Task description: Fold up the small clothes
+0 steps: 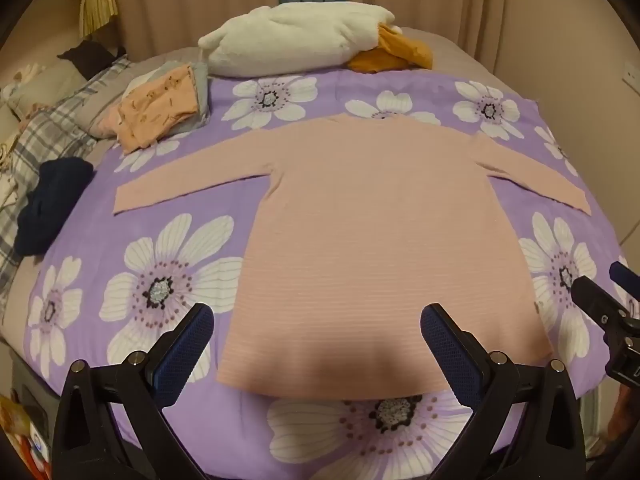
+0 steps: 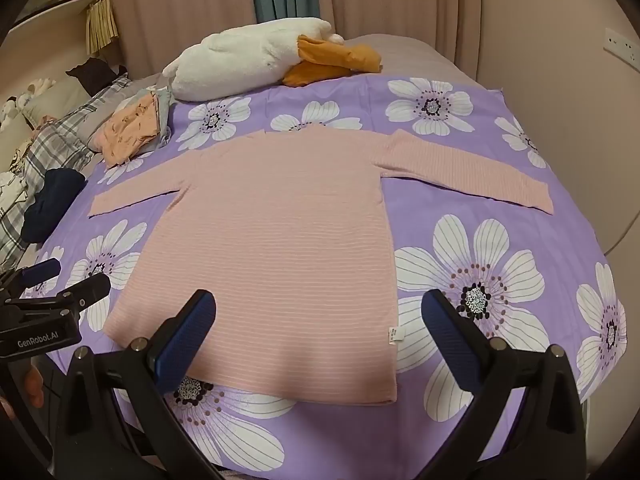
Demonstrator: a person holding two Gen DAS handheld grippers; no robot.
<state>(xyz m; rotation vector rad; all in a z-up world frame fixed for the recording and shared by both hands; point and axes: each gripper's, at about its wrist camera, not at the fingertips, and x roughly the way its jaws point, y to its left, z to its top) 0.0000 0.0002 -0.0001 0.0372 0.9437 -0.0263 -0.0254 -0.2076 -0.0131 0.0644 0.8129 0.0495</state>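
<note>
Pink long-sleeved top (image 1: 372, 232) spread flat mid-sheet on the purple floral sheet (image 1: 168, 280), sleeves out, no fold yet made; left gripper (image 1: 316, 348) and right gripper (image 2: 318, 336), both released, hover over its near hem; folded clothes (image 1: 160, 110) at the far left corner, nothing obstructing

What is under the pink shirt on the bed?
The pink shirt lies flat on a purple sheet with big white flowers. The flowers directly beneath it are covered, so you cannot see them.

pink striped top (image 2: 272, 248) on purple flowered sheet (image 2: 500, 280).
</note>
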